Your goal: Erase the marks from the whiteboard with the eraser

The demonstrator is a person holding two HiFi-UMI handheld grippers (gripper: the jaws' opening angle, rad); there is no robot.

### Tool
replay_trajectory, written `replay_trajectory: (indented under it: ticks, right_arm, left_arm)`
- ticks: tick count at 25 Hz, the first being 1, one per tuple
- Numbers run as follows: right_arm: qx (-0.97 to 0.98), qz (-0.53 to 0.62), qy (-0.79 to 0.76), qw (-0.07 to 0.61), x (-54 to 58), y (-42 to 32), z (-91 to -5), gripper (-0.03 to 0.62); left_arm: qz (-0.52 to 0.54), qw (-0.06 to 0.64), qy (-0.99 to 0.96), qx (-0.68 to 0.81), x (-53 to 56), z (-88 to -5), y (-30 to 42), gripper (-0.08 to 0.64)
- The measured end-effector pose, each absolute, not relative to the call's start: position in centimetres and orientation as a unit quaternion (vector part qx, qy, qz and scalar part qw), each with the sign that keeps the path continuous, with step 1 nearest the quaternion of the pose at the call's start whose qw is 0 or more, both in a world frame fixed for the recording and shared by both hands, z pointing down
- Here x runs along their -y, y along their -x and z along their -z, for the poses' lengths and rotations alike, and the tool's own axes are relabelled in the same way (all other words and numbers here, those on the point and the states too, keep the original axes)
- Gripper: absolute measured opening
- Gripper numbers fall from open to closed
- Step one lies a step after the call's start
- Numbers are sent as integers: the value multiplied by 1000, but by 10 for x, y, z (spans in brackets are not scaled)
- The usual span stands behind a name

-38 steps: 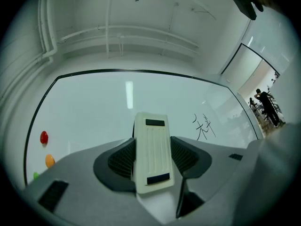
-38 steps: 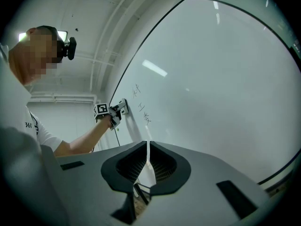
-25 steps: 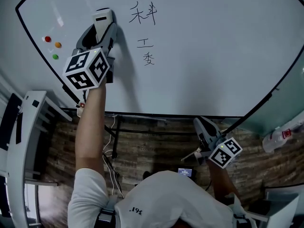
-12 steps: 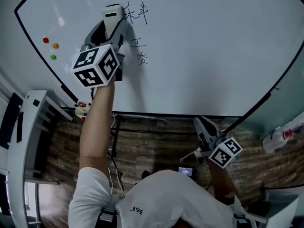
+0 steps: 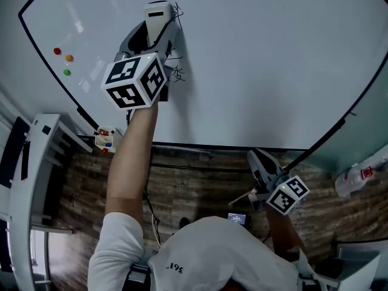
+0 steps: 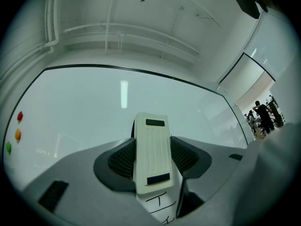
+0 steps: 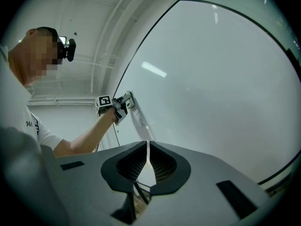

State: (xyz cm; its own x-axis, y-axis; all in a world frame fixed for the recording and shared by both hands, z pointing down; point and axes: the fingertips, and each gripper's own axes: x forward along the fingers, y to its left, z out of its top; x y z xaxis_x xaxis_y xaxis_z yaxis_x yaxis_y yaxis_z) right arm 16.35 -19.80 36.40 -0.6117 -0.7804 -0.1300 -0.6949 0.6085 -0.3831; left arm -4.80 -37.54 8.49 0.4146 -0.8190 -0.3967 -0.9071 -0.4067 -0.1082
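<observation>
White eraser [image 5: 158, 13] clenched in left claw [image 5: 156, 30], pressed on whiteboard [image 5: 273, 59] at upper left of centre, hiding the top marks; lower marks [image 5: 177, 73] partly cut off beside it; right claw [image 5: 257, 161] closed, empty, lower right.

Pale eraser [image 5: 159, 14] flat against whiteboard [image 5: 273, 59], black handwritten marks [image 5: 176, 73] just below it

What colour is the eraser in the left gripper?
Cream-white eraser with two dark rectangular patches; clearest in the left gripper view.
</observation>
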Motion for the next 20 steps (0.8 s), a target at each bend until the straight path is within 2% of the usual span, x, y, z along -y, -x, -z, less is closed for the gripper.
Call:
replay_trajectory:
  ticks: [20]
  right_arm:
    - [-882, 157, 419, 148, 195, -166, -369, 28]
  left_arm:
    - [-123, 156, 864, -462, 365, -102, -41, 239]
